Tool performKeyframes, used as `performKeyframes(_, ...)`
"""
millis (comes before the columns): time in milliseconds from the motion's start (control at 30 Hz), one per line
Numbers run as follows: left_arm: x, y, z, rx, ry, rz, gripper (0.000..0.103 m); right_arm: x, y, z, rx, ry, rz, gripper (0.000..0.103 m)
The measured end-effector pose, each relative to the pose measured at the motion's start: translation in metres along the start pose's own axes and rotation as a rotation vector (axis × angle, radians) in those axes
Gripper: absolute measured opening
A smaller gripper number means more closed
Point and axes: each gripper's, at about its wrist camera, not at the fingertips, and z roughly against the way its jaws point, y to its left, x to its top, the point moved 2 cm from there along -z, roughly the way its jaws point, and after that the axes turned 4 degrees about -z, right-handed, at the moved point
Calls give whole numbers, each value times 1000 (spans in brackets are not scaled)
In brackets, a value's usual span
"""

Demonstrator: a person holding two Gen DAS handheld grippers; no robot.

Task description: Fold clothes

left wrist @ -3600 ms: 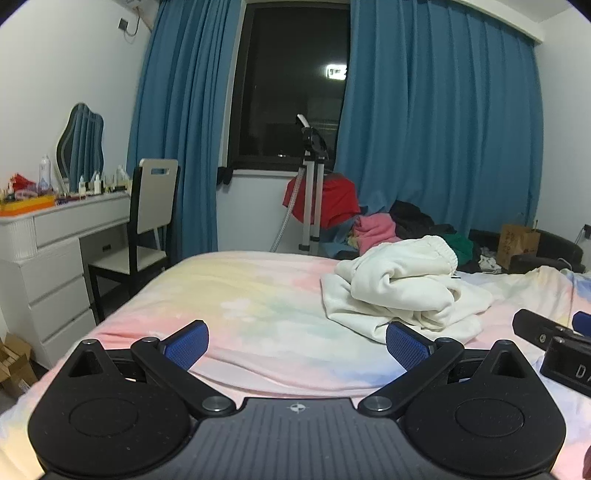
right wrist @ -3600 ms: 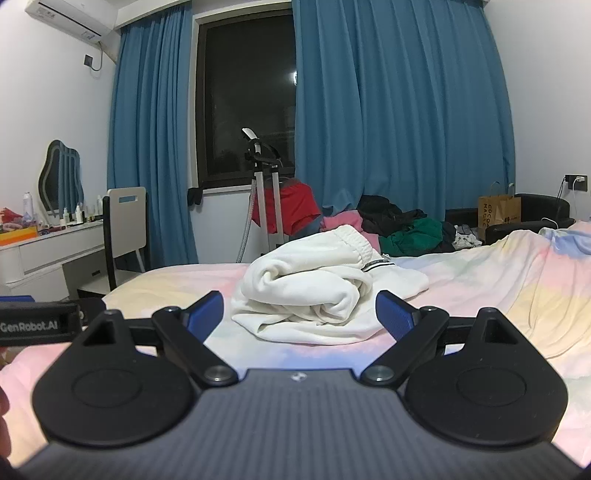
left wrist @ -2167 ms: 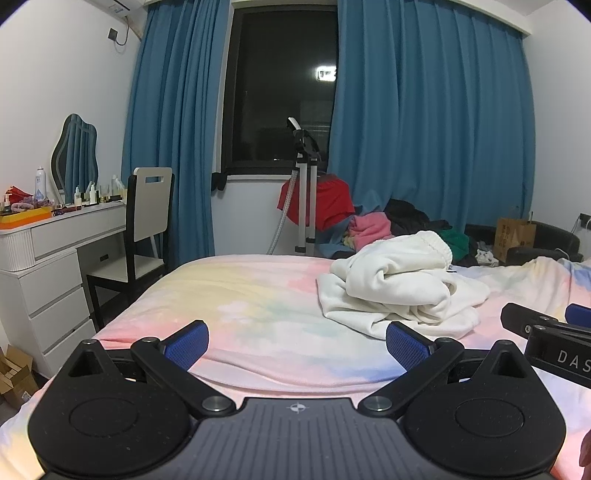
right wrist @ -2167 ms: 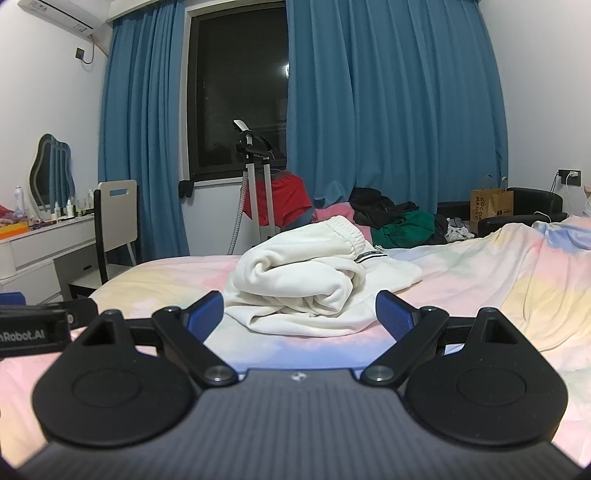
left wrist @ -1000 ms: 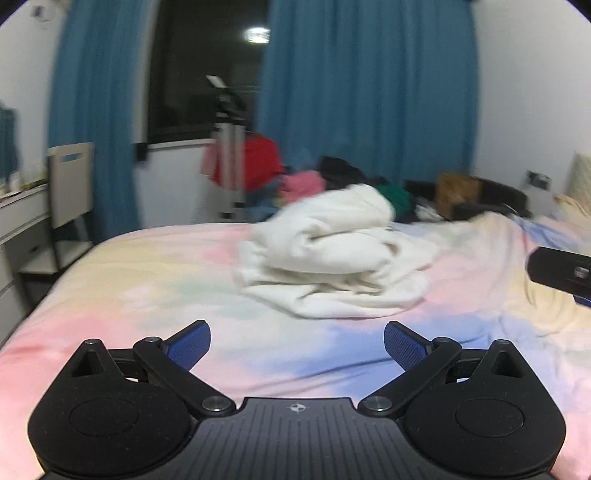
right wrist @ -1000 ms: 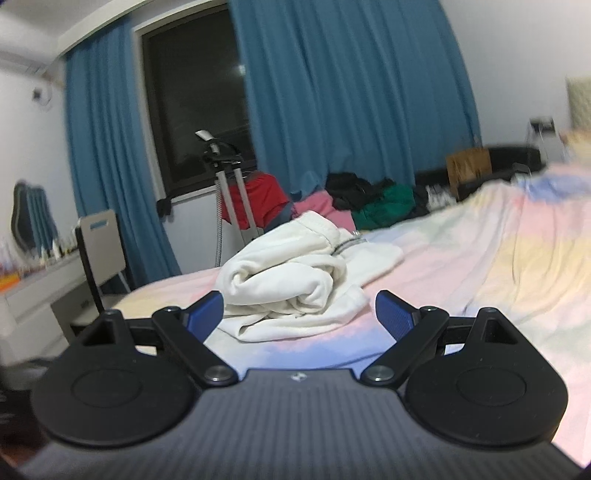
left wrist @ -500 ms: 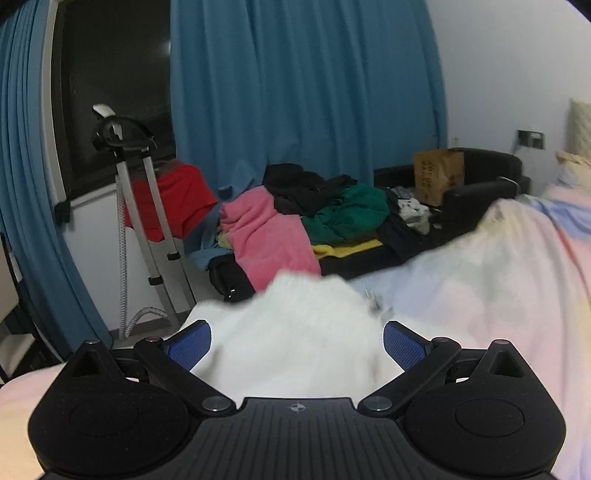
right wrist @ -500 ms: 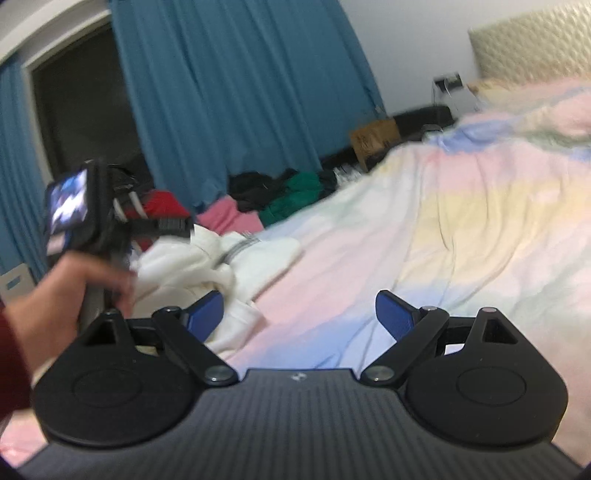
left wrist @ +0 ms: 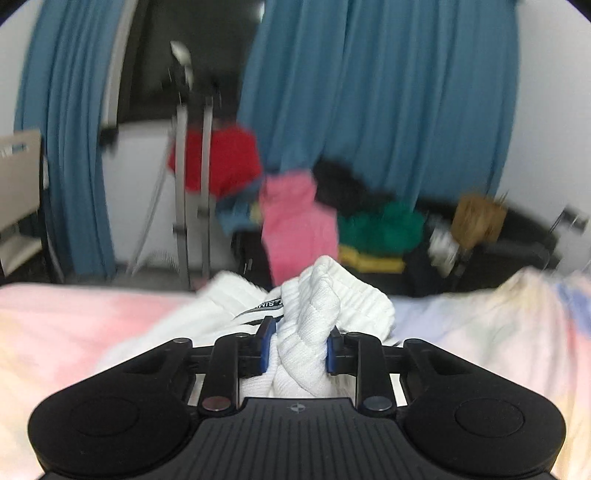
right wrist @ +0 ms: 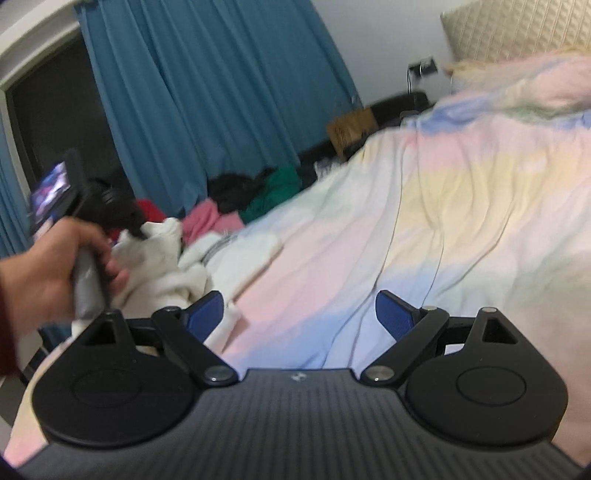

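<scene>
A crumpled white garment (left wrist: 325, 299) with a ribbed band and a black label lies on the pastel bedspread (left wrist: 74, 325). My left gripper (left wrist: 297, 345) is shut on a bunched fold of its ribbed edge. In the right wrist view the garment (right wrist: 173, 258) lies at the left, with the left gripper (right wrist: 135, 230) clamped on it and a hand around its handle. My right gripper (right wrist: 299, 314) is open and empty, over the bedspread (right wrist: 443, 221) to the right of the garment.
Beyond the bed's far edge lies a pile of pink, green and black clothes (left wrist: 332, 218), a stand with a red garment (left wrist: 218, 158) and blue curtains (left wrist: 388, 92). A chair (left wrist: 18, 177) stands at the left. A cardboard box (right wrist: 351, 129) and a headboard (right wrist: 517, 29) show at the right.
My left gripper moved forward onto the white garment and shut on its ribbed edge. My right gripper swung to the right over the bedspread and stayed open.
</scene>
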Motion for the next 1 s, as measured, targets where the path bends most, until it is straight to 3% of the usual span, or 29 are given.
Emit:
performKeyframes(200, -18, 43, 146, -71, -110, 57, 23, 9, 9, 26, 59, -69, 47, 91)
performKeyframes(300, -42, 72, 210, -88, -107, 84, 22, 12, 17, 40, 95, -87, 83, 91)
performKeyframes(433, -84, 112, 267, -91, -61, 112, 22, 19, 21, 58, 140, -76, 86, 91)
performKeyframes(567, -137, 156, 285, -61, 23, 125, 24, 18, 26, 68, 222, 27, 62, 91)
performKeyframes(700, -186, 196, 269, -32, 133, 176, 27, 8, 32, 69, 310, 187, 42, 91)
performKeyframes(833, -201, 207, 275, 18, 167, 201, 28, -10, 38, 65, 341, 318, 38, 85)
performKeyframes(900, -204, 206, 285, 28, 176, 182, 28, -20, 45, 59, 296, 370, 82, 75)
performKeyframes(1000, -204, 196, 293, 20, 171, 154, 29, -36, 50, 48, 254, 440, 102, 71)
